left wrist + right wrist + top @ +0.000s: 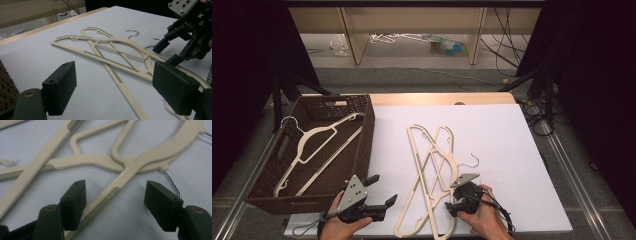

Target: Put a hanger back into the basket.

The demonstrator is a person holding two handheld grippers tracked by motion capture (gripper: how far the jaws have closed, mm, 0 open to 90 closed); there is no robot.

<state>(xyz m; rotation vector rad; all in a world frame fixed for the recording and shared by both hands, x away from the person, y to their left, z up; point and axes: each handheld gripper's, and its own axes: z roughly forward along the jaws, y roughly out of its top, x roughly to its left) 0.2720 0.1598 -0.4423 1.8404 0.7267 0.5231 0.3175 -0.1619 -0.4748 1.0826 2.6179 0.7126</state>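
Right gripper straddles a hanger arm

Right now the right gripper point(460, 196) sits low over the pile of cream hangers point(432, 175) on the white table point(512, 150), at the near end of the heap. Its jaws stand apart, nothing pinched yet. Between them, in the right gripper view, runs one hanger arm point(110, 197), long axis slanting from near-left up to far-right toward the hanger's neck; it lies closer to the left jaw, apparently brushing it, clear of the right one. Left gripper point(379, 192) hovers spread and empty, just left of the pile, beside the wicker basket point(362, 145) holding one hanger point(319, 145). Right hand is nearer the pickup.
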